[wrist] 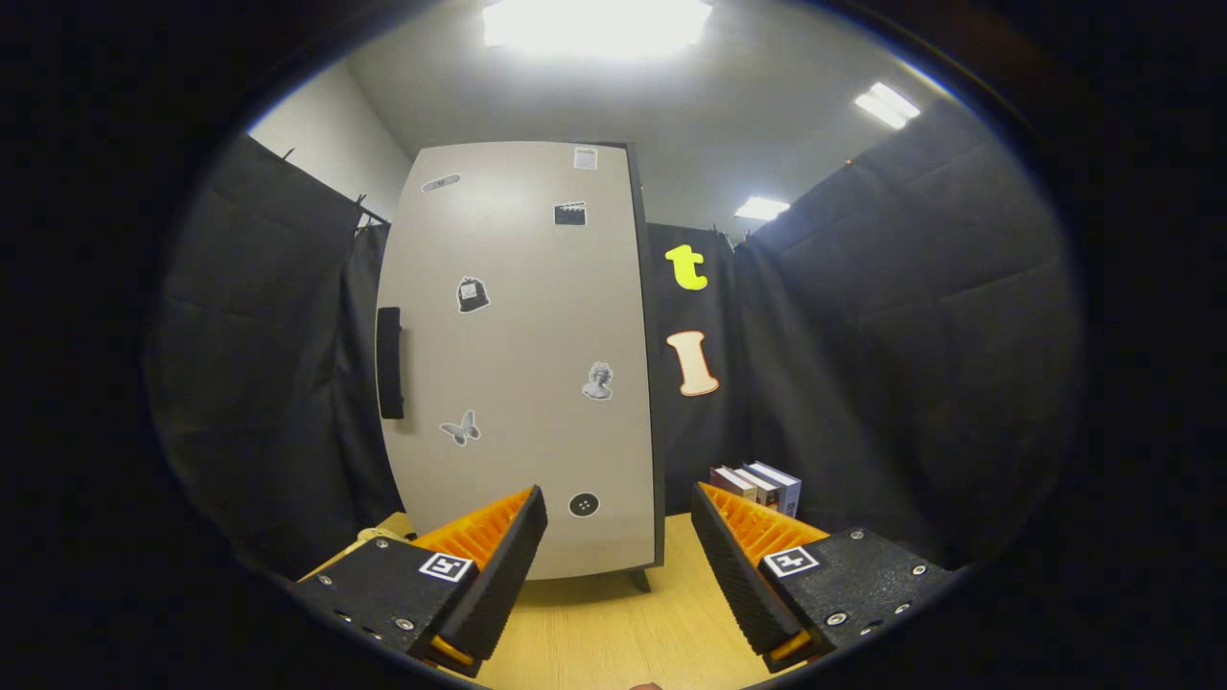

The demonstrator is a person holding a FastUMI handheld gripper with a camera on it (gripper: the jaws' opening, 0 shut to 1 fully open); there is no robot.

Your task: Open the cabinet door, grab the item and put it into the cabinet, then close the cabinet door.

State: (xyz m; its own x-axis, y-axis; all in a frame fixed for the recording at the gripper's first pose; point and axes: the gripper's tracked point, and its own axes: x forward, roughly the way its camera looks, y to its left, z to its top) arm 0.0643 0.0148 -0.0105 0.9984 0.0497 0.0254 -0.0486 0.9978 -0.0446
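Gripper view gives us the cabinet point(522, 364) standing on the worktop point(613, 632) just beyond our fingers, its sticker-covered door shut, a dark handle point(389, 362) at its left edge. Books point(757, 486) stand right of it. Our hand-held gripper point(618, 551) is spread wide, holding nothing.
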